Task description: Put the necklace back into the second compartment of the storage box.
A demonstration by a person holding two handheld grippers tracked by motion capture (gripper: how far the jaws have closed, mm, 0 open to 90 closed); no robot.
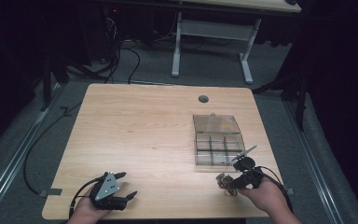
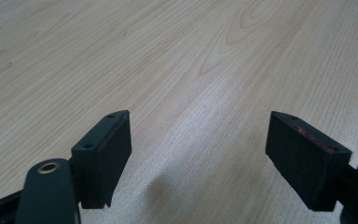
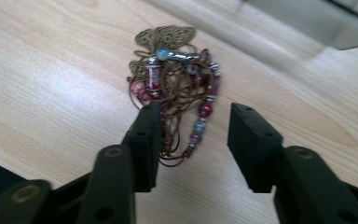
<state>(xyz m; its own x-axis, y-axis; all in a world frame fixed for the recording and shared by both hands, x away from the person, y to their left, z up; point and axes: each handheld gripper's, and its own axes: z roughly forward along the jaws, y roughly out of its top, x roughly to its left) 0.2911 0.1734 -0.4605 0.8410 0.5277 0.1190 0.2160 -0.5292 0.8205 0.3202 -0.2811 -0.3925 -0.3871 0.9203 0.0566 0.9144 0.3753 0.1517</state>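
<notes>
1. High view: my right gripper (image 1: 237,178) hovers at the near right of the pale wooden table (image 1: 135,126), over the tangled brown-cord necklace with red beads and a brass butterfly pendant (image 1: 224,180). This lies just near of the clear plastic compartment box (image 1: 218,150), whose lid stands open. My left gripper (image 1: 121,198) rests near left, well apart. Around the table I see grey carpet, cables, a white desk frame and darkness.
2. Left gripper view: my jaws are spread wide, grasping nothing, over bare wood grain.
3. Right gripper view: my jaws are parted, straddling the necklace's near cords. I judge I should go lower and gather the bulk, since loose loops may slip.
</notes>
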